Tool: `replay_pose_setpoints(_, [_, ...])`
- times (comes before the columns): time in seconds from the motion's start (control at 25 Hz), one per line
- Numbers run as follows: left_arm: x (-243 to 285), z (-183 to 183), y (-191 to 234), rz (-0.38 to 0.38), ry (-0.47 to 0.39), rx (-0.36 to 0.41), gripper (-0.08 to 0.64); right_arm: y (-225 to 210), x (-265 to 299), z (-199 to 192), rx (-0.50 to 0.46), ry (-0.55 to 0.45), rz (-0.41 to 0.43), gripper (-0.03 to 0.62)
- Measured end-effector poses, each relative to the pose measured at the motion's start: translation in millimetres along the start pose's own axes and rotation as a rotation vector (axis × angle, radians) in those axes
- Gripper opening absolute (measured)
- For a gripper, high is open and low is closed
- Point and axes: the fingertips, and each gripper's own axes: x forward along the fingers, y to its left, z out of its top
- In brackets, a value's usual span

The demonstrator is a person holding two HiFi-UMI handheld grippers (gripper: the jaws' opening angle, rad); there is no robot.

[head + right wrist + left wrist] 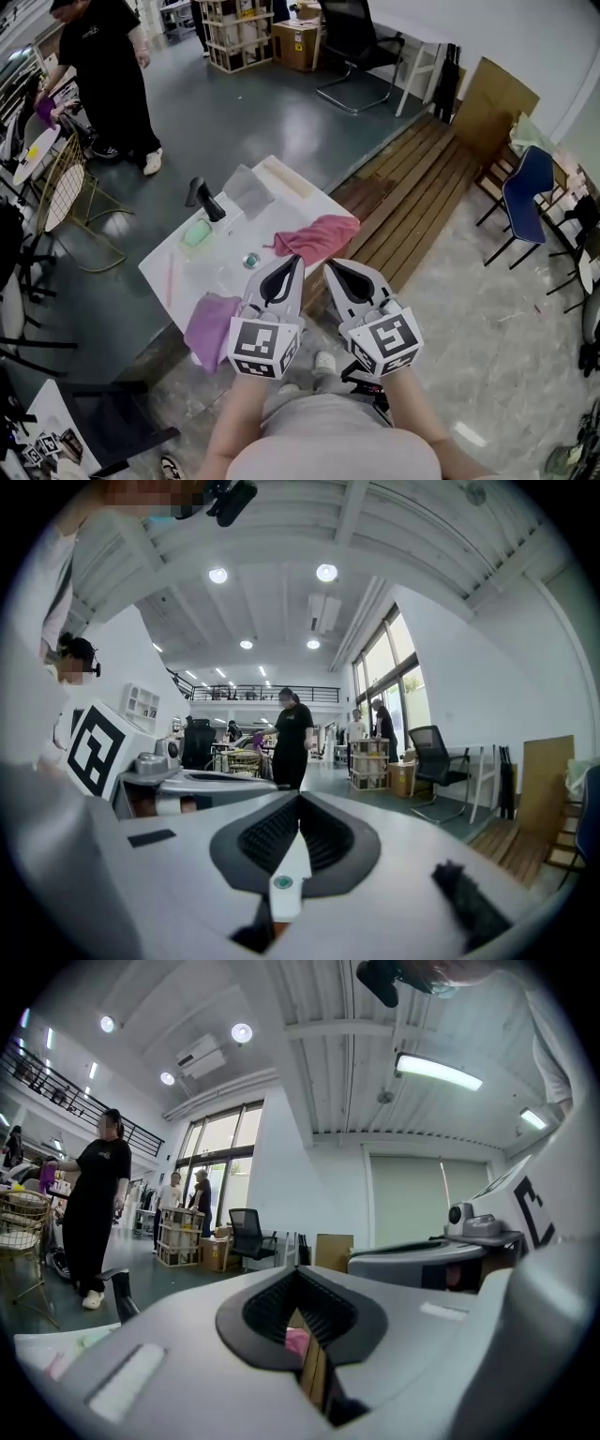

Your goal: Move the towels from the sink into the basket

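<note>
Left gripper: my jaws are pressed together with nothing between them. In the left gripper view only a thin slit shows, with a bit of pink far beyond it. Right gripper: also fully closed and empty. Both point level toward the sink.

Purple towel: the nearest. It is draped over the sink's near corner, half on top and half hanging. Pink towel: further on, slumped over the right edge. Neither is in the basket, so the task is not yet begun.

Handling, judged: soft, limp cloth that is light unless wet, and I cannot tell whether it is. It will sag and trail when lifted. I would pinch a raised fold near the middle of the bunch rather than a flat hem, and lift high enough to clear the rim.

Hard to make out:
- My own jaws cover the sink's near right part.
- The hanging ends of both towels are out of sight.
- A green lump beside the black faucet: soap or sponge, unclear.
- Wire basket, far left and well apart from the sink: I can't see what it holds.
</note>
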Motion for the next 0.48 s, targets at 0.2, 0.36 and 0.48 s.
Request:
replay_pose_setpoints(0.2, [23, -3, 9, 0.056, 0.008, -0.002, 0.003, -27, 14, -8, 0.013, 0.014, 0.031, 0.018])
replay_pose_setpoints(0.36, [36, -5, 17, 0.098, 0.014, -0.004, 0.003, -38, 26, -13, -0.002, 0.035, 0.078, 0.018])
replay_pose_setpoints(0.48, [44, -9, 21, 0.124, 0.019, -0.009, 0.003, -45, 33, -18, -0.006, 0.048, 0.103, 0.018])
